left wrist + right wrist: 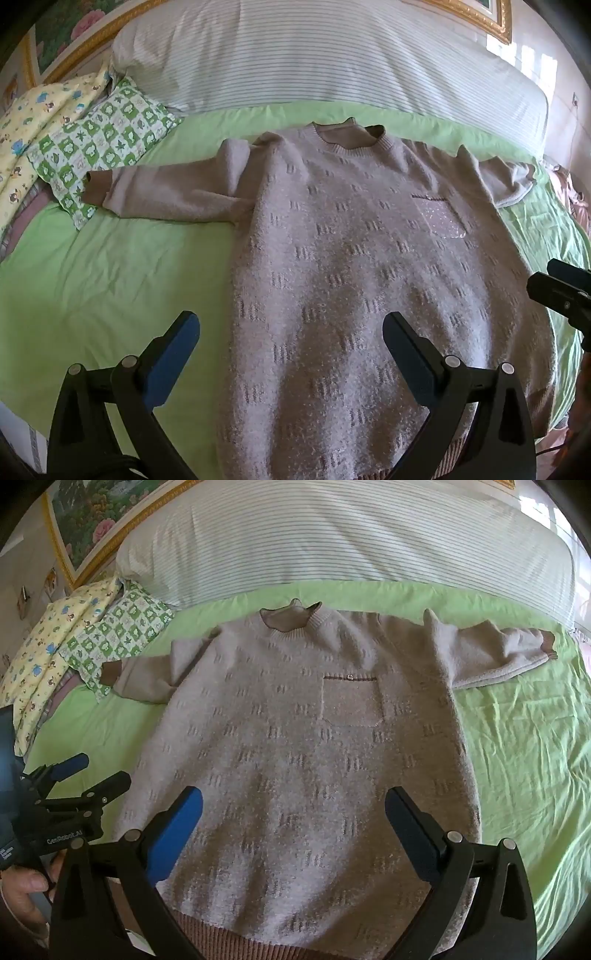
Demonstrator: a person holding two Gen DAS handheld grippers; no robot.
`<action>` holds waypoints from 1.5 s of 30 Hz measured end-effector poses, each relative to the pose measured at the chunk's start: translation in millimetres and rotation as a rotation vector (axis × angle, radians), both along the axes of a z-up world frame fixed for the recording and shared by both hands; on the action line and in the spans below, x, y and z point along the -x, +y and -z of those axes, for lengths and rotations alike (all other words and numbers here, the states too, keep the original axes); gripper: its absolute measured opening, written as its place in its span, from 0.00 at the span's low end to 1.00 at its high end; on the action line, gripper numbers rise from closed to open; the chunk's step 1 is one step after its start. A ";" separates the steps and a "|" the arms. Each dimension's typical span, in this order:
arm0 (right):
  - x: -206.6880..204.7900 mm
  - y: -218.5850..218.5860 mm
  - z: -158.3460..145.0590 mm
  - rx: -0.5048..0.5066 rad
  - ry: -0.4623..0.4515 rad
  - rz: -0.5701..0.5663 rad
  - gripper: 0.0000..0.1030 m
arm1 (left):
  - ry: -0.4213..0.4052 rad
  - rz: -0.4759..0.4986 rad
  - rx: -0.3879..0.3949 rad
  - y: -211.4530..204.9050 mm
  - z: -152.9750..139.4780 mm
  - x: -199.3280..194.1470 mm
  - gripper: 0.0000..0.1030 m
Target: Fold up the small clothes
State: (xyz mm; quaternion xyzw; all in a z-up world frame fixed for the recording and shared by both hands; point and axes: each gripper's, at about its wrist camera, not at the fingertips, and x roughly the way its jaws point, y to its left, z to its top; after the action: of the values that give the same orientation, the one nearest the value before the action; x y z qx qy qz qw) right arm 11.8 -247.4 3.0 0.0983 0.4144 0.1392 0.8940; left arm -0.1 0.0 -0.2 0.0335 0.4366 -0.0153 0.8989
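Observation:
A fuzzy pinkish-beige sweater (351, 258) lies flat, front up, on the green bed sheet (110, 266), collar toward the pillows, both sleeves spread out. It also shows in the right wrist view (295, 757), with a chest pocket (351, 701). My left gripper (291, 332) is open and empty above the sweater's lower left part. My right gripper (293, 808) is open and empty above the lower middle. The left gripper also shows at the left of the right wrist view (92, 771). The right gripper's body shows at the right edge of the left wrist view (561, 295).
A large striped white pillow (314, 62) lies across the head of the bed. A green-checked pillow (99, 144) and a yellow patterned one (37, 122) lie at the far left, near the left sleeve cuff. A gold-framed painting (92, 520) hangs behind.

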 end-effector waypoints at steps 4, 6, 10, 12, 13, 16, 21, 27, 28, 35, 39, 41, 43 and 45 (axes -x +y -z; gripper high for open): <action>-0.1 -0.1 0.0 -0.001 0.002 -0.001 0.96 | 0.004 -0.001 0.002 -0.5 0.9 0.1 0.97; -0.3 0.4 0.0 0.000 0.002 0.000 0.96 | 0.006 0.000 0.004 -1.0 1.2 -0.1 0.97; -0.5 0.8 0.1 0.000 0.002 0.001 0.96 | -0.002 0.000 0.000 0.9 2.8 -3.0 0.97; -0.9 1.3 0.3 -0.003 0.002 0.000 0.96 | -0.001 0.000 -0.001 1.5 3.6 -2.7 0.97; -1.3 1.1 0.5 -0.004 0.004 0.000 0.96 | 0.001 0.001 -0.001 1.8 4.0 -2.4 0.97; -1.6 1.6 -0.3 -0.007 0.005 0.002 0.96 | 0.003 0.001 0.003 3.4 3.4 -1.8 0.97; -3.9 2.2 0.1 -0.018 0.010 -0.001 0.96 | 0.005 0.002 0.006 4.6 3.5 -10.2 0.97; -7.5 0.1 0.1 -0.029 0.015 -0.001 0.96 | 0.009 0.001 0.007 3.1 4.6 -10.9 0.97; -7.2 0.2 -0.1 -0.027 0.015 -0.001 0.96 | 0.009 0.001 0.007 2.7 4.6 -11.2 0.97; -9.2 -4.4 0.1 -0.047 0.023 0.002 0.96 | 0.005 0.002 -0.008 -0.1 6.0 -13.3 0.97; -9.1 -5.5 0.4 -0.047 0.023 0.002 0.96 | 0.011 0.003 -0.009 -2.4 6.6 -15.2 0.97; -9.2 -5.5 0.4 -0.048 0.023 0.003 0.96 | 0.014 0.004 -0.005 -4.2 7.5 -16.3 0.97; -9.4 -5.8 0.8 -0.050 0.026 0.005 0.96 | 0.024 0.006 -0.007 -5.6 8.1 -18.4 0.97; -11.2 -8.8 1.9 -0.055 0.032 0.008 0.96 | 0.028 0.007 -0.003 -7.8 9.1 -20.8 0.97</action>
State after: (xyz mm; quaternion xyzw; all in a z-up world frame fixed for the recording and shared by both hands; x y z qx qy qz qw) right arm 23.0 -256.2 1.1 0.1263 0.4242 0.1455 0.8848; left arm 20.7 -7.9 -9.4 0.0362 0.4492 -0.0184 0.8925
